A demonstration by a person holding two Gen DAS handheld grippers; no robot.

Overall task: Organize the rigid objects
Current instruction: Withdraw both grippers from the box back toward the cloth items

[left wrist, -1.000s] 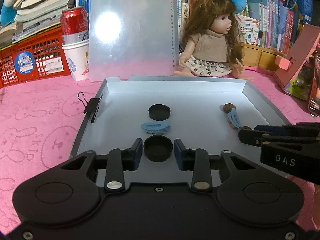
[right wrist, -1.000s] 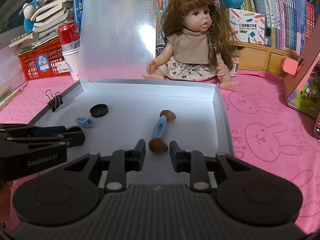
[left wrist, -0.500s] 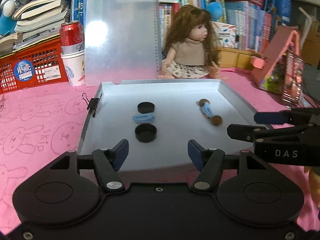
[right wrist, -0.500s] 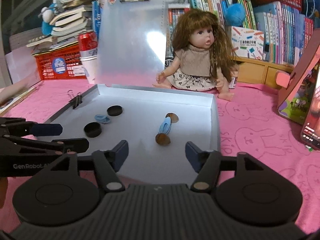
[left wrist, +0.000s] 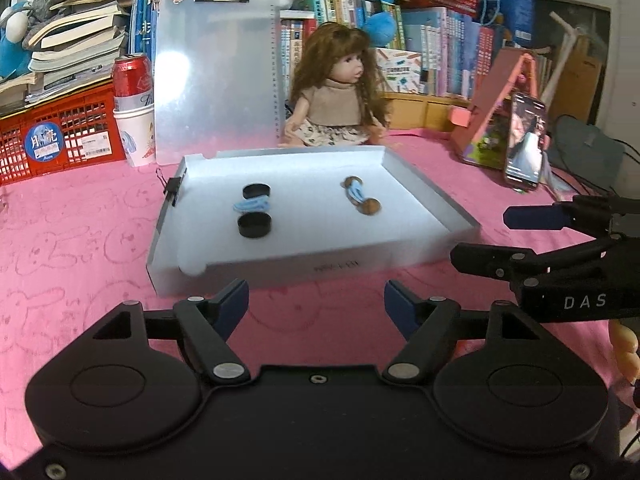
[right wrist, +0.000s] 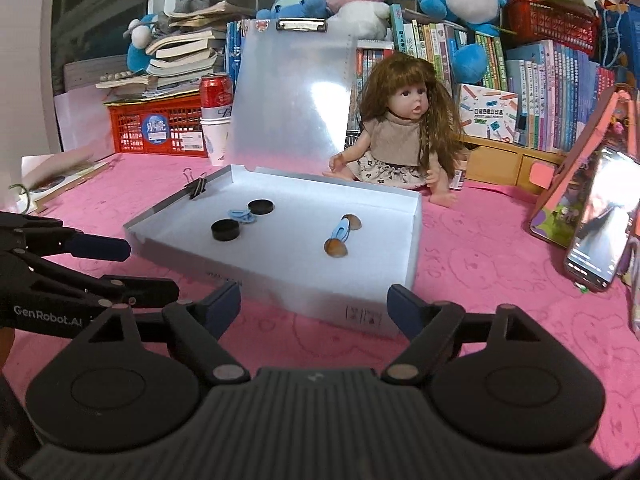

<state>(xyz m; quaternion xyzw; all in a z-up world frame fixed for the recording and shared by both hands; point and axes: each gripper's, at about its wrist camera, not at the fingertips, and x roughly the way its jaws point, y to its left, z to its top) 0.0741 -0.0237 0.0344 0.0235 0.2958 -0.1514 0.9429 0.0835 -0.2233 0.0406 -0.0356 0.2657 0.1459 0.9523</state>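
Note:
A shallow white tray lies on the pink cloth. In it lie two black caps, a blue clip between them, and two brown nuts with another blue clip between them. The same items show in the right wrist view: caps, nuts, clip. My left gripper is open and empty in front of the tray. My right gripper is open and empty, also in front of the tray.
A doll sits behind the tray beside an upright clipboard. A red can on a paper cup and a red crate stand back left. A phone leans on a pink stand at right. A binder clip grips the tray's left wall.
Both grippers have opened wide and pulled back out of the tray toward me. The near black cap and the near nut stay lying in the tray.

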